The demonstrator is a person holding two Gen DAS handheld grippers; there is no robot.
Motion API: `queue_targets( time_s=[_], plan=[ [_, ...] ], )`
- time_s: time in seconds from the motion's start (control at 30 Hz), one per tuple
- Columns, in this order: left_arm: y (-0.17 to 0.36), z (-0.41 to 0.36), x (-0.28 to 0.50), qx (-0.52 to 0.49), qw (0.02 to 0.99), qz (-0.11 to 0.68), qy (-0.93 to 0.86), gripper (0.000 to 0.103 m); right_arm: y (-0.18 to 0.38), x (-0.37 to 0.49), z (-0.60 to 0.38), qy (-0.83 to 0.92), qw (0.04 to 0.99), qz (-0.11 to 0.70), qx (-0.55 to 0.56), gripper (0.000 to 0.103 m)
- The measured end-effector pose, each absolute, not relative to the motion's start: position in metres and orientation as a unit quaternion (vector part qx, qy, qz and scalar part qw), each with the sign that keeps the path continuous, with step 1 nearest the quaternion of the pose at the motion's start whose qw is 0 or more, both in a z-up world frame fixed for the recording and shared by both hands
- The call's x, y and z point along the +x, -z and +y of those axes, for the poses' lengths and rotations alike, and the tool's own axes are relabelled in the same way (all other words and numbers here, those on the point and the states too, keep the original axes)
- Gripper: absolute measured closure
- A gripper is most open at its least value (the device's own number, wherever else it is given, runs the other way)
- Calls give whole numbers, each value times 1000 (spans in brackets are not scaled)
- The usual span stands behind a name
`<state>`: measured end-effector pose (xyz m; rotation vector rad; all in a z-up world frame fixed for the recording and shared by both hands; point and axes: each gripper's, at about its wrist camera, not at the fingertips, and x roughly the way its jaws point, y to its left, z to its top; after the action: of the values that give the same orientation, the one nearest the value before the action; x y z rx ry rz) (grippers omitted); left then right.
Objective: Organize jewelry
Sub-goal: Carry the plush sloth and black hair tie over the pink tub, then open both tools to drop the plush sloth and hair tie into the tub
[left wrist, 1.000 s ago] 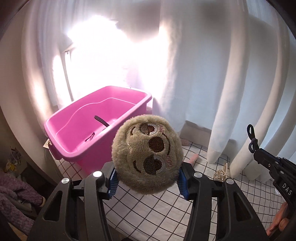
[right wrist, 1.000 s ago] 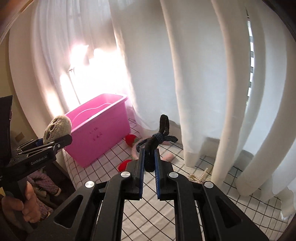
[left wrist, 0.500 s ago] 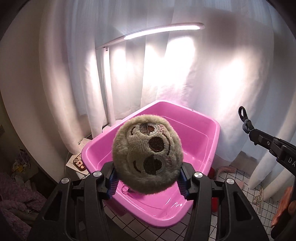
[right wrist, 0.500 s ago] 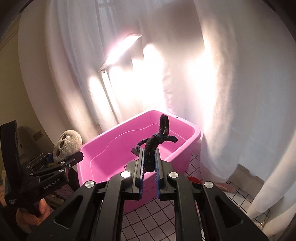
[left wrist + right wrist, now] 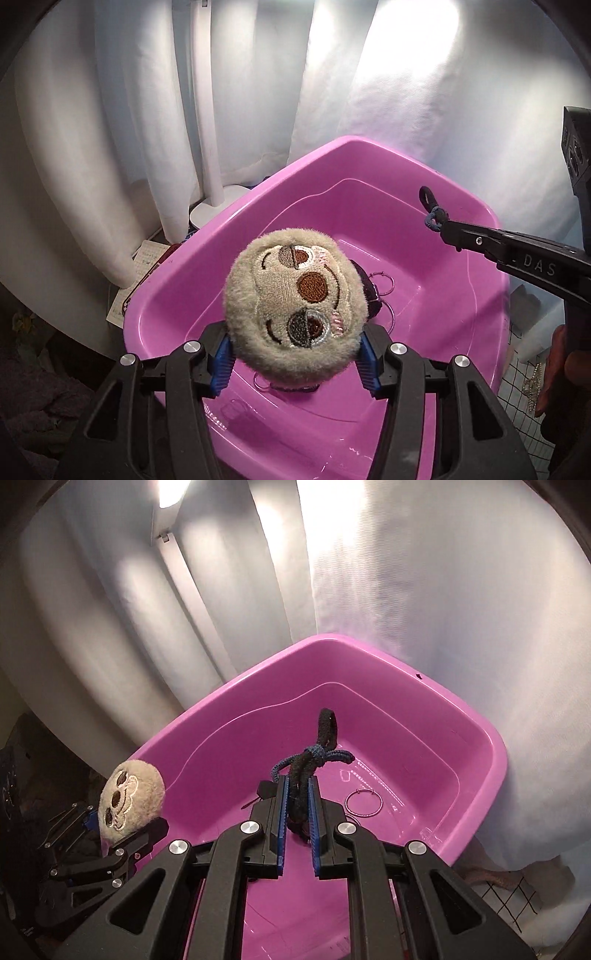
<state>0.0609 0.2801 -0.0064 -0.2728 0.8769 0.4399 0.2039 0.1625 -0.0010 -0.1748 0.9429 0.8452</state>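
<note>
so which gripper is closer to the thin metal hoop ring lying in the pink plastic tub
Right, probably. The right gripper, shut on knotted dark hair ties, hangs just beside the hoop; the left gripper, holding the plush sloth ball, sits at the tub's near rim.

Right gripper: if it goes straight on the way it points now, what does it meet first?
Probably the floor of the pink tub, near the hoop earring. The right gripper holds dark hair ties over the tub; depth is unclear.
</note>
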Motion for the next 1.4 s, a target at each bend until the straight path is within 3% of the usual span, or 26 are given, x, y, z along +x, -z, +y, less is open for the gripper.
queue_targets(
  time_s=[0.27,0.33,0.4,0.47,0.63,1.13,1.23,1.4],
  plan=[
    [20,291,70,-134,862,446,-198,47,25,224,185,-374,785,485,-97,93],
    [21,293,70,-137,860,451,-197,42,27,228,190,-369,784,488,-99,80],
    [21,295,73,-136,858,453,-199,31,25,229,190,-364,789,485,-99,56],
    [18,295,71,-129,860,449,-204,22,22,230,188,-360,794,480,-97,50],
    [13,296,68,-119,864,442,-211,13,15,229,183,-359,800,471,-94,50],
    [-3,289,51,-116,874,421,-215,11,-2,218,174,-370,805,457,-78,47],
    [-9,288,46,-117,878,410,-217,9,-10,209,168,-373,809,448,-72,38],
    [-16,285,38,-114,881,401,-224,8,-22,196,159,-377,817,432,-66,38]
  ],
)
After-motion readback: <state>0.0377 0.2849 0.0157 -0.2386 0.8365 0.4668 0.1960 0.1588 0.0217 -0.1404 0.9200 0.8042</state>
